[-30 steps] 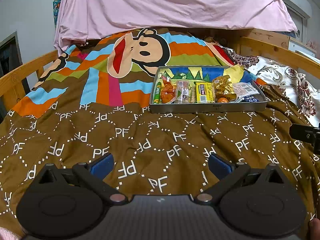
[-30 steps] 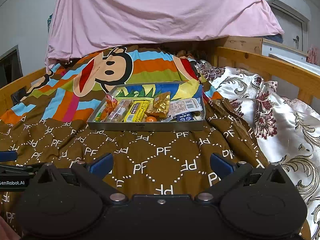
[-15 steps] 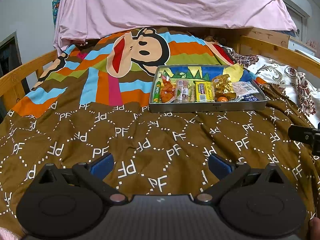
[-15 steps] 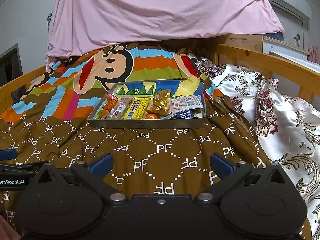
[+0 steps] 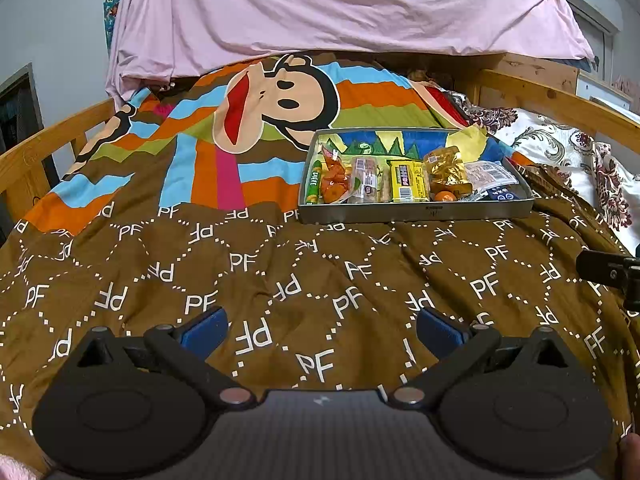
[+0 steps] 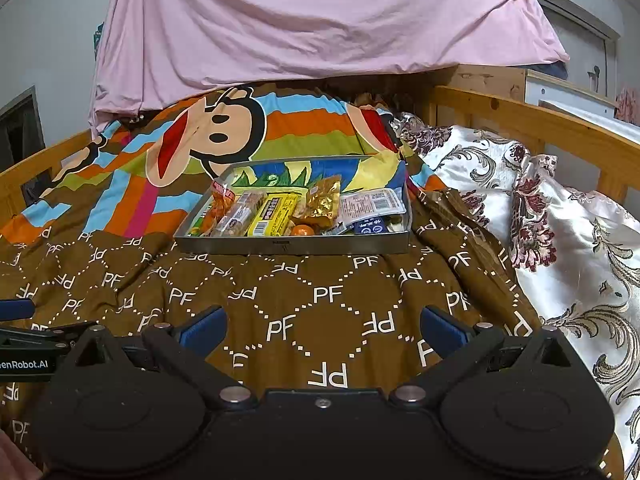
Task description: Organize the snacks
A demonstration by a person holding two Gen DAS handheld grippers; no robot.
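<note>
From the left wrist camera, the left gripper [image 5: 322, 328] hovers low over a brown quilt [image 5: 248, 280] printed with white "PF" letters, its two blue-padded fingers spread wide with nothing between them. Ahead and slightly to the right lies one shallow metal tray [image 5: 416, 213] resting on the quilt, well apart from the fingertips, with only bare quilt between. In the tray lie a green tube [image 5: 313, 182] at the left end, an orange packet [image 5: 334, 184], a clear wrapped bar [image 5: 366, 180], a yellow packet [image 5: 408, 181], a gold foil packet [image 5: 446, 168], one small orange ball [image 5: 445, 196] and a white labelled packet [image 5: 490, 172]. Beyond the tray is a cartoon monkey face [image 5: 280, 100] on striped fabric, under a hanging pink sheet [image 5: 340, 4]. A wooden bed rail [image 5: 560, 100] runs on the right. From the right wrist camera, the right gripper [image 6: 322, 326] is likewise spread wide and empty above the quilt. The same tray [image 6: 292, 245] sits straight ahead, slightly left, with clear quilt in between. A white floral satin cover [image 6: 560, 220] lies to the right, and the left gripper's black body [image 6: 28, 344] shows at the left edge.
</note>
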